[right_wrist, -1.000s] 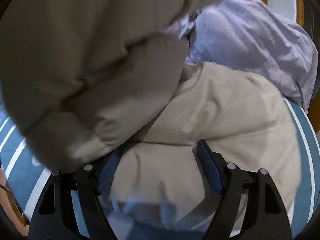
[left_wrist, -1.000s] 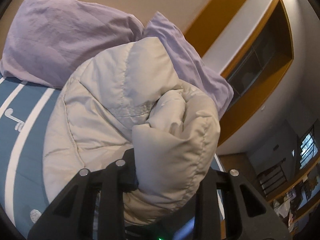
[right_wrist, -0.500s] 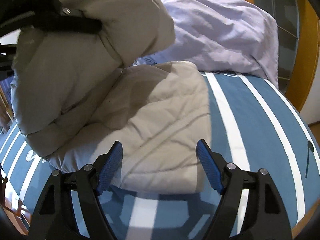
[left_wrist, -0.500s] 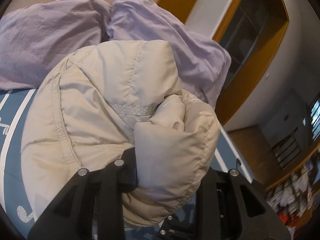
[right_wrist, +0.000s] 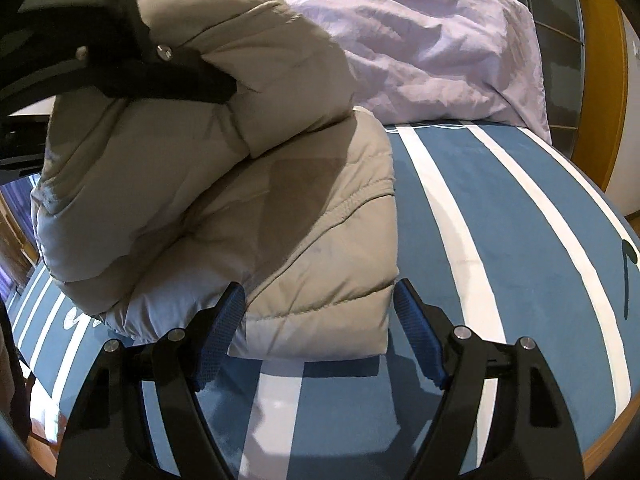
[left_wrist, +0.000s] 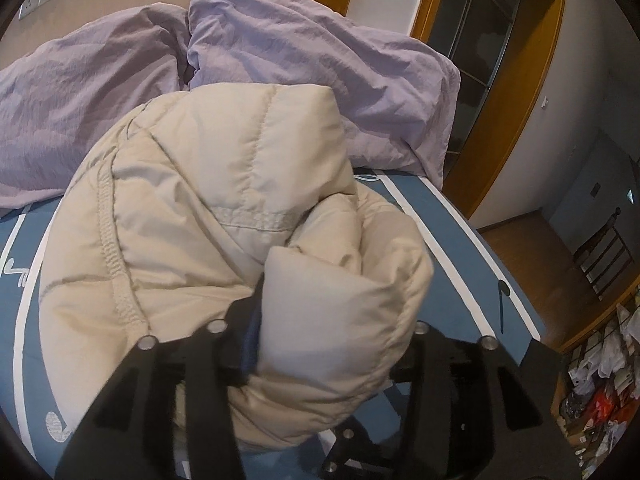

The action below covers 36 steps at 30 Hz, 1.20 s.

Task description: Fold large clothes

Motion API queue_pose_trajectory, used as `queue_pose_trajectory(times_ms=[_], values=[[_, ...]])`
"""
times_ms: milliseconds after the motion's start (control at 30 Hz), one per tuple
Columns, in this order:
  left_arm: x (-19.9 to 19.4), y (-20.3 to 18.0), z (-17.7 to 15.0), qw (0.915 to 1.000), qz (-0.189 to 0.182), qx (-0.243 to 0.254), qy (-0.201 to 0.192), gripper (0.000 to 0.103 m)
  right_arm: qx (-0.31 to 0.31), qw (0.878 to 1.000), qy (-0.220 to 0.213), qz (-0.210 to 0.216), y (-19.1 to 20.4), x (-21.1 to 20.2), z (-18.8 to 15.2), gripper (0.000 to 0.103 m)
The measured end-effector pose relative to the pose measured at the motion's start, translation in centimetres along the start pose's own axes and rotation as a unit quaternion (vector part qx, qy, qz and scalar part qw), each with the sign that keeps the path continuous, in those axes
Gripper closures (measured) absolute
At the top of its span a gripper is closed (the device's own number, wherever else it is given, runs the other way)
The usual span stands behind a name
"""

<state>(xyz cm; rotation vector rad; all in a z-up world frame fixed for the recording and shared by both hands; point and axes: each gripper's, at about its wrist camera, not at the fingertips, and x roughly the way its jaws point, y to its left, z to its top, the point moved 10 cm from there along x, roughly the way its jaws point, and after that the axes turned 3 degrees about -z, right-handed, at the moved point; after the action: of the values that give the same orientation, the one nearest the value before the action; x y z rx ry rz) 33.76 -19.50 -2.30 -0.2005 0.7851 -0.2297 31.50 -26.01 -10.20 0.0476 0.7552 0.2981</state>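
A cream puffer jacket (left_wrist: 208, 216) lies bunched on the blue, white-striped bed (left_wrist: 452, 256). My left gripper (left_wrist: 332, 320) is shut on a thick fold of the jacket and holds it lifted above the rest. In the right wrist view the jacket (right_wrist: 304, 216) lies partly folded on the bed (right_wrist: 500, 240), with the left gripper (right_wrist: 216, 84) clamped on its raised upper part. My right gripper (right_wrist: 320, 312) is open and empty, its blue pads (right_wrist: 416, 332) either side of the jacket's near corner, just short of it.
Two lilac pillows (left_wrist: 320, 64) lie at the head of the bed, also in the right wrist view (right_wrist: 432, 48). A wooden door frame (left_wrist: 516, 92) and wood floor lie to the right. Clutter (left_wrist: 600, 380) sits at the lower right.
My right gripper has let go of the jacket and drawn back to its near corner. My left gripper has swung the lifted fold over, with more bed and room showing to the right.
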Motion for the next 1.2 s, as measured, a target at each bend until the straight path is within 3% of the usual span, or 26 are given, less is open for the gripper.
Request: queue_pose_trajectory(times_ms=[100,167,200,400,633,933,1033,1200], values=[[-0.7,-0.1,-0.3,1.0000,0.002,0.004,0.003,0.049,0.003,1.000,-0.003,-0.001,-0.3,-0.2,0.2,0.025],[-1.5,-0.4,-0.3,0.9998,-0.021,-0.002,0.002,0.021,0.005,1.000,-0.008,-0.003,-0.5,-0.7,0.4,0.025],[-2.5,-0.5,-0.2,0.9994,-0.033,-0.008,-0.005,0.019,0.006,1.000,-0.009,-0.004,-0.6,-0.9,0.4,0.025],[-6.5,0.7,0.8,0.9988,-0.027,0.008,-0.040,0.018,0.012,1.000,-0.021,-0.009,-0.9,-1.9,0.8,0.025],[-7.1,8.4,1.0,0.9976,0.045,-0.034,-0.040,0.018,0.017,0.999,-0.024,-0.017,-1.4,-2.2,1.0,0.025],[-6.7,16.3,0.4,0.9889,0.125,-0.074,-0.031,0.018,0.027,0.999,-0.024,-0.022,-2.5,-1.9,1.2,0.025],[-6.1,17.4,0.0,0.9872,0.136,-0.078,-0.025,0.018,0.031,0.999,-0.022,-0.025,-3.0,-1.7,1.1,0.025],[-4.2,17.4,-1.0,0.9882,0.124,-0.088,-0.017,0.017,0.036,0.999,-0.024,-0.033,-3.9,-1.5,1.2,0.025]])
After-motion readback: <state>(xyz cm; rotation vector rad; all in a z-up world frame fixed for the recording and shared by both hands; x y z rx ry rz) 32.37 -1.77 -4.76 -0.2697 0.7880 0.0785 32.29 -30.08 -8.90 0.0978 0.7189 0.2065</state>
